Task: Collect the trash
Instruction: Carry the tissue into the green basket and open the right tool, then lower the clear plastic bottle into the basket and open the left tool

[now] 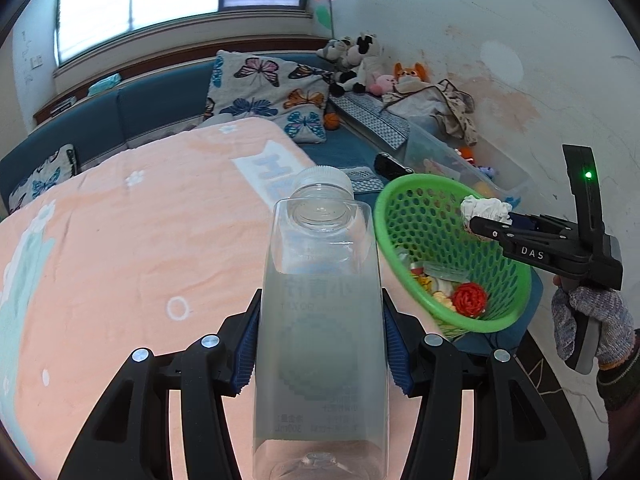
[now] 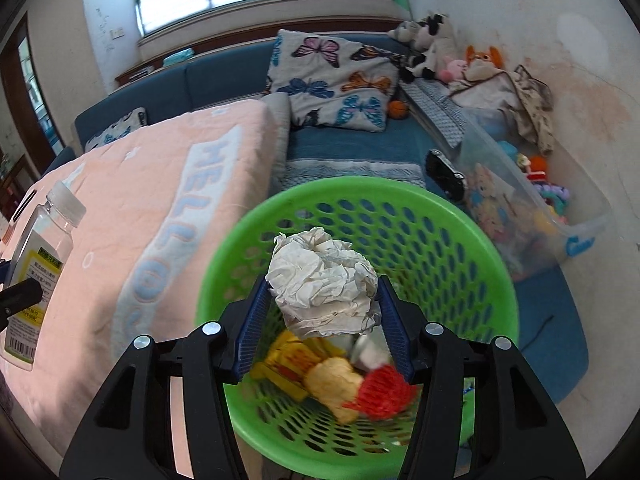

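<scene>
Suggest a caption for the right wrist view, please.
Right gripper carries crumpled paper above a green basket of trash.

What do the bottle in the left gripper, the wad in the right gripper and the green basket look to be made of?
Square clear bottle: glossy see-through plastic, probably, with a white ribbed cap. Crumpled white wad: matte creased paper or tissue. Round green basket: smooth moulded plastic, its walls pierced with holes.

Black tongs [image 1: 320, 354] with blue ribbed pads, silver screws; grey knit glove [image 1: 592, 326].

Basket [image 2: 476, 240] right of the blanketed table [image 2: 132, 184] — paper wad [image 2: 324, 280] above it, sofa [image 2: 224, 76] behind.
</scene>
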